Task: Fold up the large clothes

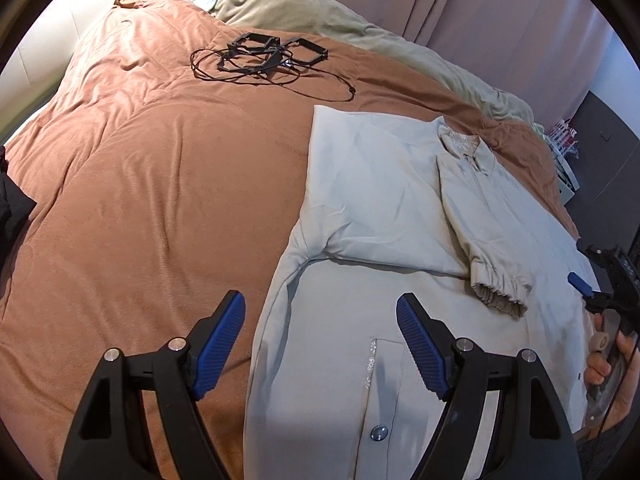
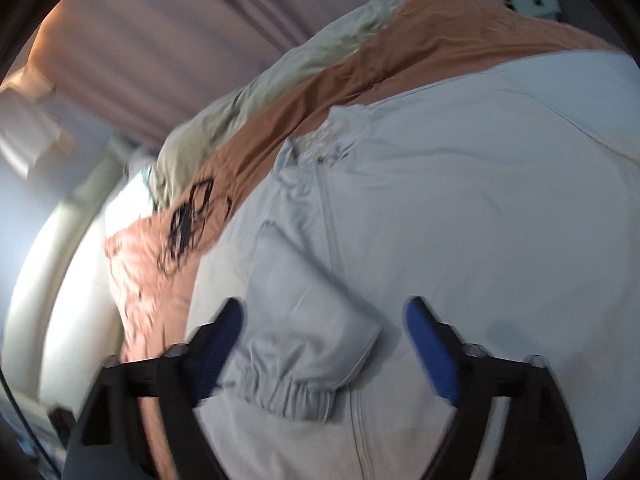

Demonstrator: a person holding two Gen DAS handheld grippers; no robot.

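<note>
Pale grey-green cloth made up the jacket [image 1: 400, 208], which lay front-up on the rust-brown bedspread [image 1: 140, 200], toward the side of the bed nearer the dark cabinet. One sleeve [image 1: 476, 240] had been laid across the chest, its gathered cuff [image 1: 500, 290] resting near the front closure, above the chest pocket [image 1: 384, 364] and a snap button [image 1: 379, 433].

The left tongs [image 1: 320, 344] hung spread over the jacket's near edge, one blue pad over bedspread and the other over cloth, pinching nothing. In the blurred right wrist view, the right tongs [image 2: 324, 352] also stood spread wide, with the cuff [image 2: 288, 392] lying between the fingers but not pressed by them; the sleeve looked set down and free.

The risk from here was mostly in the fold slipping. The cloth looked smooth and light, so a passing finger could catch the loose cuff and drag the sleeve off the chest. A grab at the hem or far side that took only the top layer would likely pull the front crooked, and the soft bedding underneath could let the whole garment creep.

Farther up the bed lay a tangle of black frames and cord [image 1: 268, 58], well apart from the jacket, with an olive blanket [image 1: 320, 16] and curtains [image 1: 480, 8] beyond.
</note>
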